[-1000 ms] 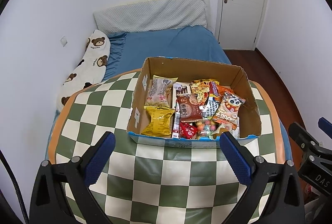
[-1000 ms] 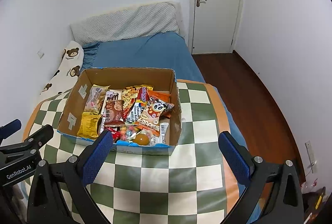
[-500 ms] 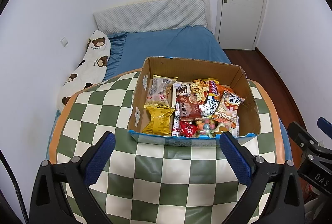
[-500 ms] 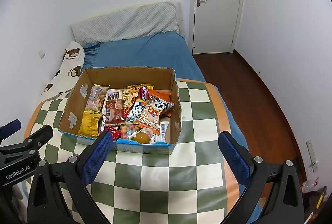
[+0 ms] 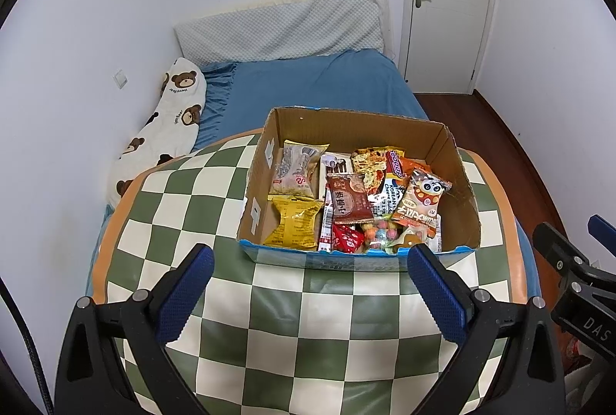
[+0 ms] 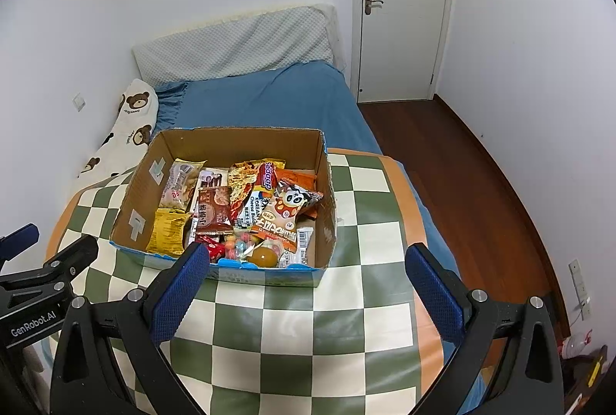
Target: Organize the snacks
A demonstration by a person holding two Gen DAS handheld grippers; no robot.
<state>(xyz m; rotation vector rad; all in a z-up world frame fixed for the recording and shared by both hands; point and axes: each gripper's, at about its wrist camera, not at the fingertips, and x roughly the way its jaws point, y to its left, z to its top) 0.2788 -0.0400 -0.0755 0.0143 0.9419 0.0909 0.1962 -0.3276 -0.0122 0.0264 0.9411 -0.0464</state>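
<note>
My left gripper [image 5: 306, 274] has its two blue pads wide apart, with nothing between them. My right gripper [image 6: 308, 272] is the same, wide apart and holding nothing. Both hang over the green and white checked table top [image 5: 292, 330], just in front of the brown cardboard box with the blue bottom edge [image 5: 358, 257].

All the snacks I can see lie inside that box, and the table around the box is bare. They lie partly on top of each other. At the left side of the box is a crinkly yellow packet [image 5: 294, 225], and behind it a pale see-through packet [image 5: 294, 170]. In the middle is a brown packet [image 5: 348, 199]. To the right is an orange packet with a panda face [image 5: 421, 203]. Near the front wall are small round sweets [image 5: 379, 234].

I think these packets are light, thin and crinkly. They will slip and bend if I pinch the puffy middle, and the food inside may crack. A flat sealed edge looks like the best place to hold.

The pile could be waiting to be sorted, or it could already be put away. I cannot tell which.
</note>
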